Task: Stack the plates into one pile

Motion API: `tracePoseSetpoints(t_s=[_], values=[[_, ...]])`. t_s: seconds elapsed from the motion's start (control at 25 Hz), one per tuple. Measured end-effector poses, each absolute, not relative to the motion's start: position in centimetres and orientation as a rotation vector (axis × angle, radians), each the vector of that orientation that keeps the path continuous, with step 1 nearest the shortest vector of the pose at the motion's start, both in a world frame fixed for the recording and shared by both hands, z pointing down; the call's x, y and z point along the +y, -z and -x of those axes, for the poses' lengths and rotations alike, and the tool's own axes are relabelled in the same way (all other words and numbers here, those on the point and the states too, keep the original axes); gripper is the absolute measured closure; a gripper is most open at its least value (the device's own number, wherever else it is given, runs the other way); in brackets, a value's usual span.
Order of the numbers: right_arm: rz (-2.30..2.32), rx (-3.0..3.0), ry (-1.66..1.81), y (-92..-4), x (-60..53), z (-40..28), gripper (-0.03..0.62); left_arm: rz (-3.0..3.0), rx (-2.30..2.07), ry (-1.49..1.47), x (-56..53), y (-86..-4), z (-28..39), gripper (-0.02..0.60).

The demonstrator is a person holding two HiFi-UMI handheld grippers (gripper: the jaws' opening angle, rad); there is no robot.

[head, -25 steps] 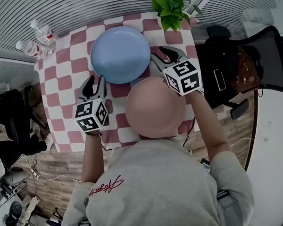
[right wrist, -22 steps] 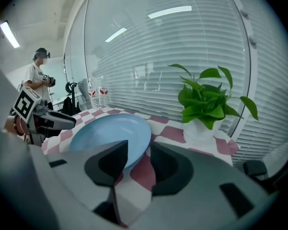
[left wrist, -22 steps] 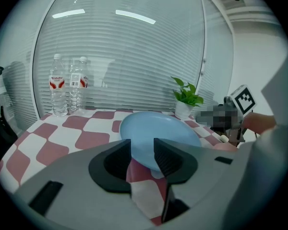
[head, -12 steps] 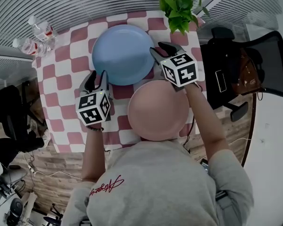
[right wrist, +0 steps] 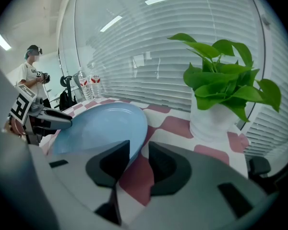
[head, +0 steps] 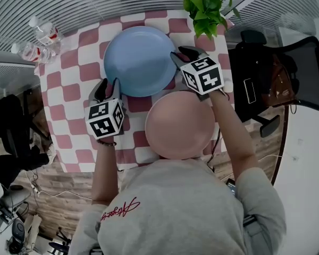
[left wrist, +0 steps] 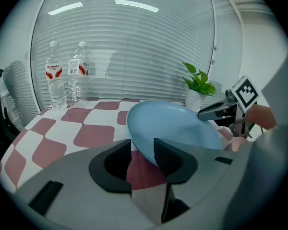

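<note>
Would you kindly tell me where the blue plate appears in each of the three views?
Head view: the blue plate is upper centre, just beyond the pink plate.
Left gripper view: centre, slightly right of the middle.
Right gripper view: left of centre, low in the picture.
Shared landmark: the potted plant, which also shows in the left gripper view and the right gripper view.

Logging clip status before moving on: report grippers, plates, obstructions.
Left gripper open at blue plate rim. Right gripper jaws just closing, rim between, unclamped. Pink plate unstacked. Nothing in the way.
</note>
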State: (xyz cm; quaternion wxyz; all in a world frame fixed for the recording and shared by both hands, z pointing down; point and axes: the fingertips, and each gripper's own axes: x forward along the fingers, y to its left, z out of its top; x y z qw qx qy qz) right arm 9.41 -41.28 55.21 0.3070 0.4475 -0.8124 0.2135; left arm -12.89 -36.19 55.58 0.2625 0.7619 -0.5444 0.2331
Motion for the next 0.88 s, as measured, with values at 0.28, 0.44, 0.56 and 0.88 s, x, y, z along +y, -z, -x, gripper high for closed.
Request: tracePoseSetpoints(t_s=[0.28,0.44,0.56,0.88], values=[[-1.137,-2.166,-0.571,-55.53,-41.13,-8.80,0.490,-2.041,-1.467,-0.635,-36.44,-56.16,12.86,0.434],[-1.129,-2.162,-0.568,-55.62,-41.15,-8.72,0.493,-2.043,-1.459,-0.624,-36.48,-56.24,12.79,0.434],[-1.135,-2.170,-0.608,-55.68,-41.16,-8.77,0.496,-2.033,-1.454,-0.607,-36.49,-56.26,12.85,0.434],[-1.154,-2.106,-0.535,-55.68,-41.10,-8.79,0.508,-2.045,-1.447,-0.621,-36.35,-55.91,12.72,0.436]])
